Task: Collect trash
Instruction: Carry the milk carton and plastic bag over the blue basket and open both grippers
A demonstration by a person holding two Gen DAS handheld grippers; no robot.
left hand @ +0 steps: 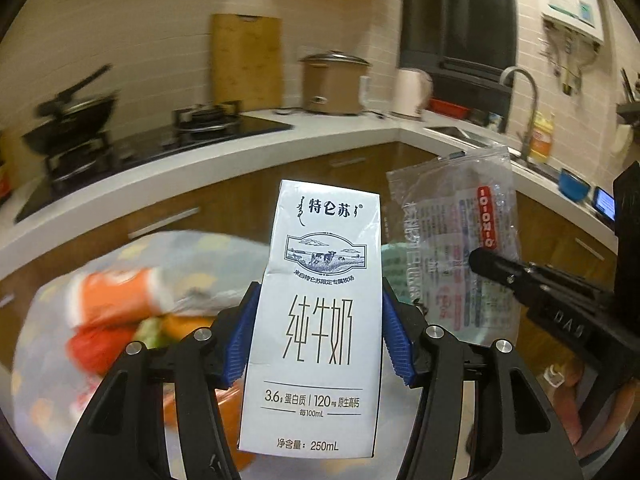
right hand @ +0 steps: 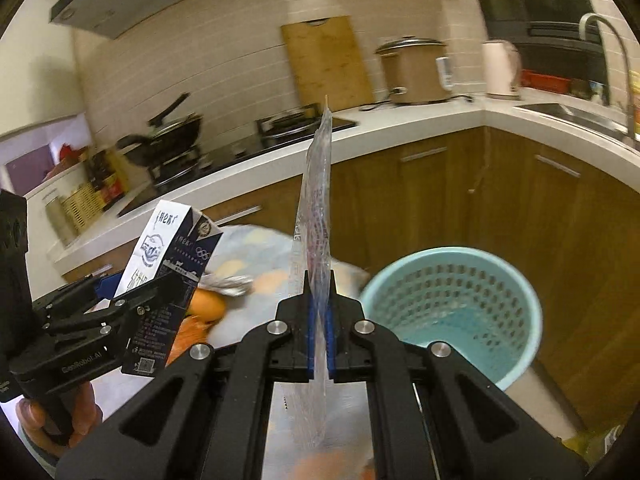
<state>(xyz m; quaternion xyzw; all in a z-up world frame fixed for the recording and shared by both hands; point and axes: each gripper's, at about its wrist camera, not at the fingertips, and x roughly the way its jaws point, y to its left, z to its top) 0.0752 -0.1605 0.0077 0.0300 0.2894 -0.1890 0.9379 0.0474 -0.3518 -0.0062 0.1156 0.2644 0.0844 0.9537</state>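
My left gripper (left hand: 316, 332) is shut on a white milk carton (left hand: 316, 320), held upright between its blue pads. The carton (right hand: 168, 272) and left gripper (right hand: 132, 292) also show at the left of the right wrist view. My right gripper (right hand: 319, 336) is shut on a clear printed plastic bag (right hand: 316, 216), seen edge-on and standing up from the pads. That plastic bag (left hand: 460, 240) hangs flat to the right of the carton, with the right gripper (left hand: 480, 260) on it. A light blue perforated waste basket (right hand: 460, 308) stands on the floor at lower right.
A table with a patterned cloth (right hand: 248, 248) and orange items (right hand: 206, 306) lies below both grippers. Behind runs a white L-shaped counter (left hand: 224, 152) with a stove, black pan (left hand: 72, 116), cooker pot (left hand: 334, 84), kettle (left hand: 412, 94) and sink tap (left hand: 520, 100). Brown cabinets (right hand: 440, 192) stand behind the basket.
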